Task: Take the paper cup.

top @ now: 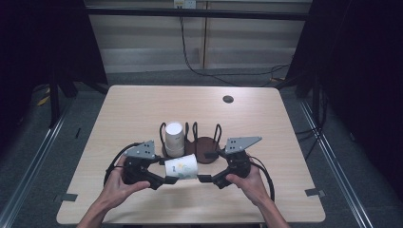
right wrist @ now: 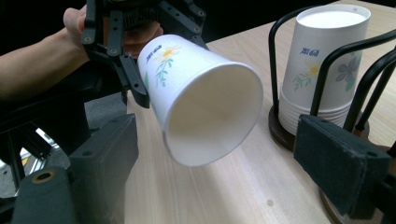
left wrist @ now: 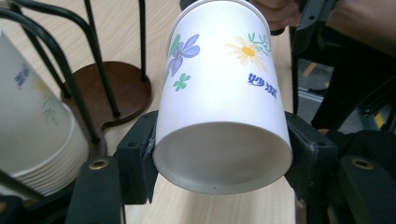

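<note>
A white paper cup (top: 181, 166) printed with flowers lies sideways above the table's near middle. My left gripper (top: 167, 170) is shut on its base; in the left gripper view the cup (left wrist: 224, 107) is clamped at its bottom rim between both jaws (left wrist: 219, 158). My right gripper (top: 207, 167) faces the cup's mouth with its jaws wide open. In the right gripper view the cup (right wrist: 205, 98) hangs just beyond the gripper (right wrist: 219, 140), and neither pad touches it. The left gripper (right wrist: 154, 60) grips the cup's far end.
A stack of the same cups (top: 174, 137) stands upside down in a black wire holder with a brown base (top: 205, 145), just behind the grippers. The stack (right wrist: 322, 65) is close to the right jaw. A dark round hole (top: 228, 99) marks the table's (top: 142, 104) far side.
</note>
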Motion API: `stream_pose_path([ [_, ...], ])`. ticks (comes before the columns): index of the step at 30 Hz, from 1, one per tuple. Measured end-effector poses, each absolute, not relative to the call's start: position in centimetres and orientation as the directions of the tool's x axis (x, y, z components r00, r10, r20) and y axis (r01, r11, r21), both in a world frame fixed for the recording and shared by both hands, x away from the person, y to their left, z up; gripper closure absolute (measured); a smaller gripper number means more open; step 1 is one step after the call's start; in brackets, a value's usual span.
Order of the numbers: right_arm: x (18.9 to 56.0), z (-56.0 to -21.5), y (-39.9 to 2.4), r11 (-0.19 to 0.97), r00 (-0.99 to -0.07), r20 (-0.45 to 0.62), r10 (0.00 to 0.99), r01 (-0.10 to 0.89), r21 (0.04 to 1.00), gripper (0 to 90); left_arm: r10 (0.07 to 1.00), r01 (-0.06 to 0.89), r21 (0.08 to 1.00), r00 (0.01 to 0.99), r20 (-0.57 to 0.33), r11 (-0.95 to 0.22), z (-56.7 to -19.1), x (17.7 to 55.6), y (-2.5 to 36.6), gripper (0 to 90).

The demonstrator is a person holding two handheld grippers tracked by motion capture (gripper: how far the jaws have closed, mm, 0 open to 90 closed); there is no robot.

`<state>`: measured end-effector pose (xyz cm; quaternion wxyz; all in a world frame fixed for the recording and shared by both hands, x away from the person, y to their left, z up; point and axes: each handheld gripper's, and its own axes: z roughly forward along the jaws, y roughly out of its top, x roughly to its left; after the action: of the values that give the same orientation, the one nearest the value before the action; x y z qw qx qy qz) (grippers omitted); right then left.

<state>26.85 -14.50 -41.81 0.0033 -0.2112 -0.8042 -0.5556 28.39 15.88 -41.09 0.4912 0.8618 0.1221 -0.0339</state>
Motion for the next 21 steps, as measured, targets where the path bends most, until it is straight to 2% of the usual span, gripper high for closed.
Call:
stream_pose_path([
  [15,26.66,-41.56,-14.3,0.24,-0.921,0.24,0.307,0.318,0.917,13.3,0.156,0.191,0.876,0.979,-0.135,-0.442,-41.03,27.64,15.42,36.7],
  [21,26.71,-41.63,-14.11,0.236,-0.928,0.238,0.286,0.309,0.921,13.2,0.142,0.192,0.887,0.979,-0.145,-0.419,-41.08,27.62,15.41,36.8],
])
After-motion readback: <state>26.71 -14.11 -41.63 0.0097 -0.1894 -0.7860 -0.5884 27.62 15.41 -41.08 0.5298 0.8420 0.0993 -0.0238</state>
